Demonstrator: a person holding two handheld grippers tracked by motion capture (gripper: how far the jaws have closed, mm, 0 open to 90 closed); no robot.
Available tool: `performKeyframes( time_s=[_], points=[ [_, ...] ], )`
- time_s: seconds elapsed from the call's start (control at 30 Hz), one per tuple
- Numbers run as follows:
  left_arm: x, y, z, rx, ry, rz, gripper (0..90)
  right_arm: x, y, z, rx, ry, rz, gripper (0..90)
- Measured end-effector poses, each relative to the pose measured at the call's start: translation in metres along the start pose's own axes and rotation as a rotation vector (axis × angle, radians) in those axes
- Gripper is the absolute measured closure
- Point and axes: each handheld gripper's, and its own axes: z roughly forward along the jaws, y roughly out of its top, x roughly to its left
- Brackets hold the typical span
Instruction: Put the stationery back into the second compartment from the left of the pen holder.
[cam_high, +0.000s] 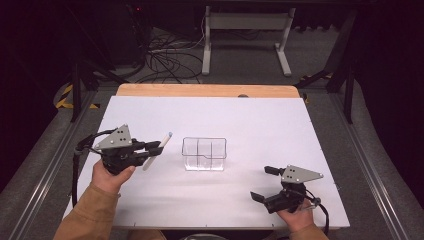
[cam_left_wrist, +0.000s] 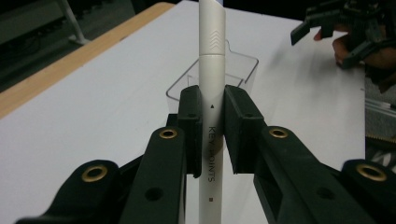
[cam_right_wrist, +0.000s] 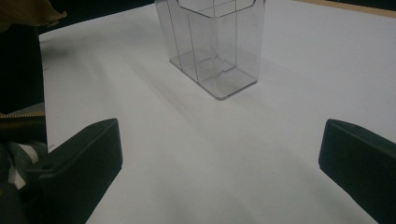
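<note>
A white pen (cam_high: 166, 139) is clamped between the jaws of my left gripper (cam_high: 154, 148) at the table's left, slanting up and away above the white surface. In the left gripper view the pen (cam_left_wrist: 211, 70) stands upright between the two black pads (cam_left_wrist: 192, 121), which press on its barrel printed with "KEY POINTS". A clear plastic divided holder (cam_high: 204, 153) stands mid-table, to the right of that gripper, apart from it. My right gripper (cam_high: 265, 183) is near the front right edge, jaws wide apart and nothing between them. Its view shows the holder (cam_right_wrist: 212, 46) ahead of the spread fingers (cam_right_wrist: 88, 154).
The white tabletop (cam_high: 260, 125) has a wooden strip (cam_high: 205, 90) along its far edge. Beyond it lie floor cables (cam_high: 165, 60) and a white desk frame (cam_high: 245, 35). The other hand and its gripper (cam_left_wrist: 345, 28) show at the top right of the left gripper view.
</note>
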Motion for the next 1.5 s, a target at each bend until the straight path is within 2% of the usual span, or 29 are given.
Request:
performKeyframes(
  time_s=[0.2, 0.37, 0.57, 0.93, 1.23, 1.5],
  points=[
    [-0.001, 0.005, 0.006, -0.084, -0.003, -0.031, 78.3, 0.0, 0.0, 0.001, 0.0, 0.004, 0.004, 0.2],
    [-0.004, 0.012, 0.014, -0.125, 0.015, -0.012, 78.3, 0.0, 0.0, 0.001, 0.004, 0.006, 0.0, 0.2],
    [-0.008, 0.022, 0.026, -0.172, 0.015, -0.017, 78.3, 0.001, -0.001, 0.001, 0.003, 0.009, 0.001, 0.2],
    [-0.014, 0.034, 0.052, -0.213, -0.009, -0.011, 78.2, 0.001, -0.001, 0.002, 0.009, 0.014, 0.0, 0.2],
    [-0.017, 0.039, 0.072, -0.238, -0.003, 0.006, 78.3, 0.001, -0.001, 0.002, 0.009, 0.018, 0.0, 0.2],
    [-0.017, 0.04, 0.092, -0.268, -0.02, -0.007, 78.2, 0.002, -0.002, 0.002, 0.01, 0.022, -0.003, 0.2]
  ],
)
